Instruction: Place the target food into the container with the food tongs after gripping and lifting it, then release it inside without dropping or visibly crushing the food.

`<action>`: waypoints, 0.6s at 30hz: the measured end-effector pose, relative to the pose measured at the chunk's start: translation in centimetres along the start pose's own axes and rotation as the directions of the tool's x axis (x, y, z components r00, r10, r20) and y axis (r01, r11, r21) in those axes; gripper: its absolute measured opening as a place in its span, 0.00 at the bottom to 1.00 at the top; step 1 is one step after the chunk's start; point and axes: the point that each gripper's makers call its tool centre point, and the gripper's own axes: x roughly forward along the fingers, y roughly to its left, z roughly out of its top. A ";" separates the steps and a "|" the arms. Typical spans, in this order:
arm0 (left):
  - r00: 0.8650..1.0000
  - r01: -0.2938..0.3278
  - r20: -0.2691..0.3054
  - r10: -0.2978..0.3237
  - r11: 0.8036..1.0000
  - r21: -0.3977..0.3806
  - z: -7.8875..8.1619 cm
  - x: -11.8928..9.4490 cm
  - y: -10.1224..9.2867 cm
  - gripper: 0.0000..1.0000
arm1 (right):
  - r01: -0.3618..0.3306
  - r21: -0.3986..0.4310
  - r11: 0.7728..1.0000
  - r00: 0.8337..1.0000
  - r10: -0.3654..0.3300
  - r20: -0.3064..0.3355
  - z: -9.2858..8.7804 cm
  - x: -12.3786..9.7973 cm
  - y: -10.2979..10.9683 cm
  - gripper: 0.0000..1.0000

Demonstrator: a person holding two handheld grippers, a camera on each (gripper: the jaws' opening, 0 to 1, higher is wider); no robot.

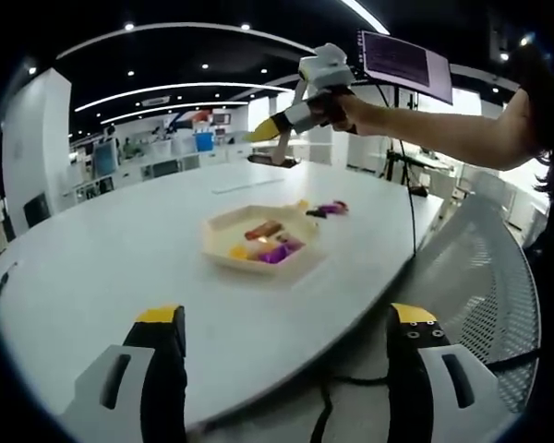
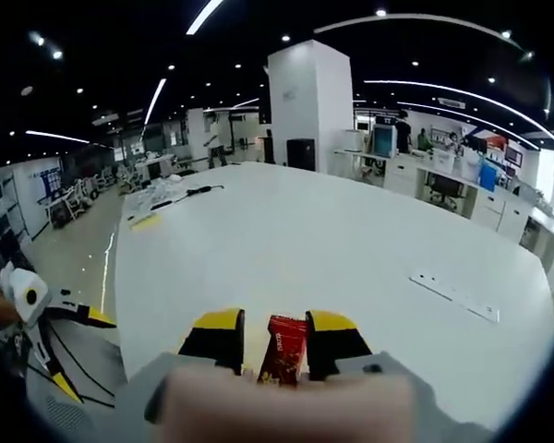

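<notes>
A small red packet (image 2: 284, 349) is held between the jaws of the right gripper (image 2: 275, 343), upright and high above the white worktop (image 2: 351, 249). In the left gripper view the right gripper (image 1: 275, 138) is seen raised well above and beyond the tray (image 1: 223, 242), a shallow cream hexagonal container in which yellow, red-brown and purple food pieces (image 1: 263, 242) lie. Two more small items, one purple (image 1: 331, 209), rest on the worktop just beyond the tray. The left gripper (image 1: 286, 346) is held wide open with nothing between its jaws, near the worktop's edge on the near side of the tray.

The packet is judged light, thin-skinned and easily dented; a gentle hold across its flat sides would suit, and the glossy wrapper may slip. No tongs can be made out.

The worktop is smooth, glossy and rounded. Around it an open-plan office is seen, with desks, monitors, a white pillar and ceiling strip lights.
</notes>
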 end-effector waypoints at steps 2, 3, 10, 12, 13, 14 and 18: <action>1.000 0.003 0.001 -0.003 1.000 0.000 0.0 0.0 0.0 0.87 | -0.027 0.013 1.000 1.000 0.027 -0.002 0.1 0.1 0.4 0.26; 1.000 0.005 0.005 -0.005 1.000 0.000 0.1 0.0 -0.1 0.87 | -0.012 -0.012 1.000 1.000 0.012 0.004 0.3 0.1 0.2 0.26; 1.000 0.012 0.010 -0.012 1.000 0.002 0.2 0.0 -0.2 0.86 | -0.012 -0.017 1.000 1.000 0.012 0.001 0.3 -0.1 0.2 0.26; 1.000 0.018 0.016 -0.018 1.000 0.007 0.3 0.0 -0.3 0.85 | -0.008 -0.015 1.000 1.000 0.008 0.000 0.3 -0.3 -0.1 0.26; 1.000 0.021 0.019 -0.021 1.000 0.009 0.3 0.0 -0.3 0.85 | -0.007 -0.011 1.000 1.000 0.007 -0.001 0.2 -0.4 -0.2 0.26; 0.999 0.024 0.021 -0.024 1.000 0.011 0.4 -0.1 -0.4 0.85 | 0.000 -0.015 1.000 1.000 0.000 0.000 0.2 -0.5 -0.3 0.26; 0.999 0.028 0.017 -0.028 1.000 0.007 0.3 0.0 -0.4 0.85 | 0.008 -0.007 1.000 1.000 -0.008 0.003 0.0 -1.0 -0.8 0.26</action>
